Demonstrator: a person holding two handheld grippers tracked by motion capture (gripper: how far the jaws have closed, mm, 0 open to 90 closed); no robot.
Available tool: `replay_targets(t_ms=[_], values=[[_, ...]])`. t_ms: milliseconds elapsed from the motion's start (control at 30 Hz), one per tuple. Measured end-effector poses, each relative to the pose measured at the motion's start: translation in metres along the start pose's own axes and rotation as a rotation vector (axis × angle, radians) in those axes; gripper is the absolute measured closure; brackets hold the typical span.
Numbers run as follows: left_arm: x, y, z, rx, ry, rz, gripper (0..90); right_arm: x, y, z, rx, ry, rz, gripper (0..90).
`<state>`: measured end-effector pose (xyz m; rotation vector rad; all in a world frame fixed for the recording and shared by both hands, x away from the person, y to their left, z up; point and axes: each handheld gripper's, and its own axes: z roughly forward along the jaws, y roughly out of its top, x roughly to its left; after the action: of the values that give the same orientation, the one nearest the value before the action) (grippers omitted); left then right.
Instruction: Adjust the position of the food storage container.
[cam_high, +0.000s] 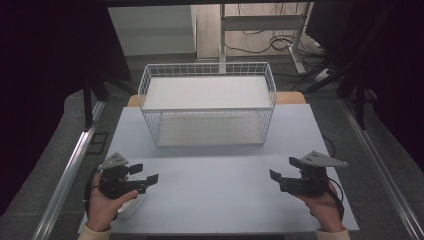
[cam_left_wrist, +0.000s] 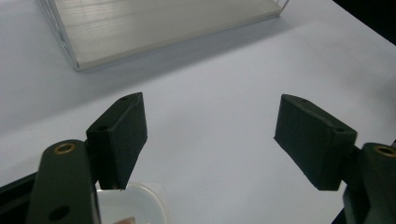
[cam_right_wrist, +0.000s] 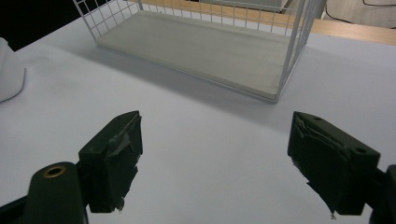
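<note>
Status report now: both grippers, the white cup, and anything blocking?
Left gripper open, empty. Right gripper open, empty. Small white plastic cup under left hand, untouched. White wire basket beyond, path unobstructed.

white cup (cam_high: 131, 207) — under left hand (cam_high: 102, 205)

Gripper (cam_left_wrist: 212, 140) agape, white bowl (cam_left_wrist: 135, 205) beneath
</note>
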<state>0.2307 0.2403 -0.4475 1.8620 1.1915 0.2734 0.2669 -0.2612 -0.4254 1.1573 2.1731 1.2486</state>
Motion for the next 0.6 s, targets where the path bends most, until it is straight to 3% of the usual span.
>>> replay_targets(t_ms=[267, 600], values=[[0.0057, -0.001, -0.0001, -0.006, 0.019, -0.015, 24.7, -0.004, -0.0032, 0.0035, 0.021, -0.006, 0.01, 19.3], [0.0027, -0.0003, -0.0007, -0.001, 0.017, -0.006, 24.7, -0.0009, -0.0045, 0.0079, 0.042, -0.011, 0.003, 20.3]])
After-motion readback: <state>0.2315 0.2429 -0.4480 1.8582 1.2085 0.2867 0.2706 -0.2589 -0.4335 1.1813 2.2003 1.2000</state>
